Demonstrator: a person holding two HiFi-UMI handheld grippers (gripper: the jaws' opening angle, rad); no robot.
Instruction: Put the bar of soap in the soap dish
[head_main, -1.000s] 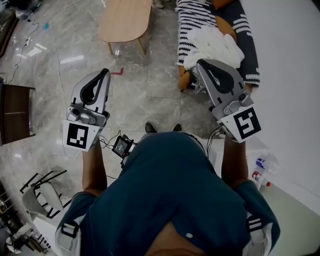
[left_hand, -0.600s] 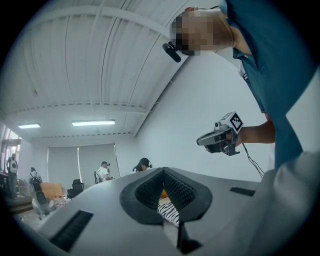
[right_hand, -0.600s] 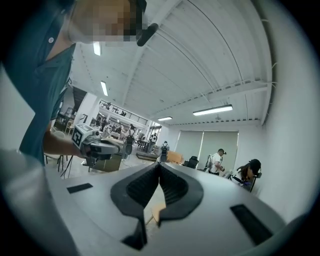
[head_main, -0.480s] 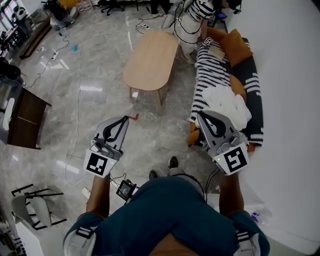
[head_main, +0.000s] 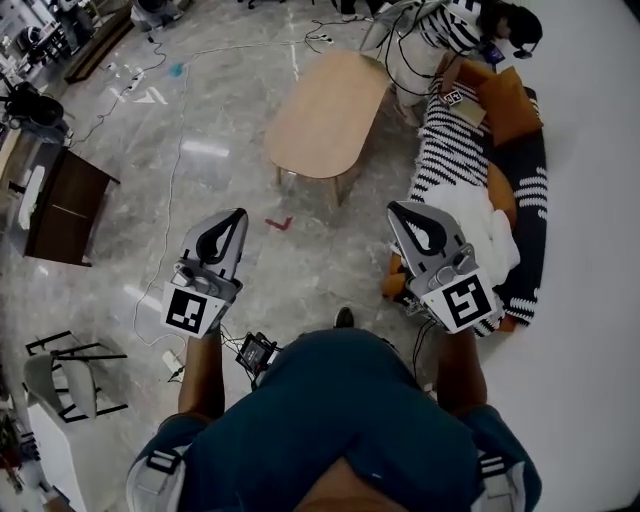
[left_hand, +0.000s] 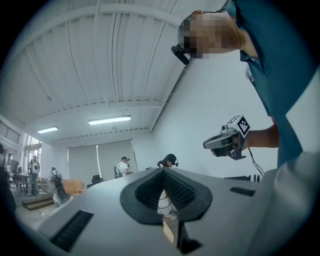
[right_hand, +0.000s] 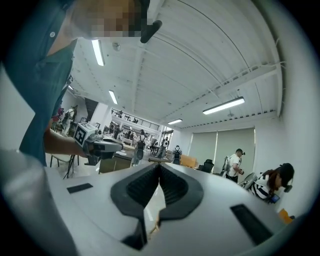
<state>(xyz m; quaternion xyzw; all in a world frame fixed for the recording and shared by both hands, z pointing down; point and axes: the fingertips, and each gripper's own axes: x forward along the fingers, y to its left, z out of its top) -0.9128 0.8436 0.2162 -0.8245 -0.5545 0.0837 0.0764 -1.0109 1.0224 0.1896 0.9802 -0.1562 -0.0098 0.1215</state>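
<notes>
Your teal shirt (head_main: 340, 420) fills the bottom of the head view, and a small black device (head_main: 256, 352) with cables hangs at your waist. To your left, close by, stands a chair (head_main: 65, 385). In front of you, you hold both tools level above the marble floor (head_main: 200, 190), well apart from each other. The left tongs (head_main: 237, 214) are pressed together with nothing between them; the left gripper view shows their ribbed pads meeting at the tip. The right tongs (head_main: 394, 208) are pressed together too, and empty. No view shows the soap or the dish. Between the two tools, a little further on, a red mark (head_main: 278, 223) lies on the floor. Off to the left sits a dark cabinet (head_main: 60, 205). Beyond the mark stands an oval wooden table (head_main: 325, 115) with a bare top. To its right a dark sofa (head_main: 530, 190) runs along the white wall, carrying a white cloth (head_main: 468, 218) at its near end, a striped throw (head_main: 440, 150) and an orange cushion (head_main: 512, 103). At the far end, in the right gripper view, a person in a striped top (right_hand: 272, 182) sits low and another in a white shirt (right_hand: 234, 164) stands.
</notes>
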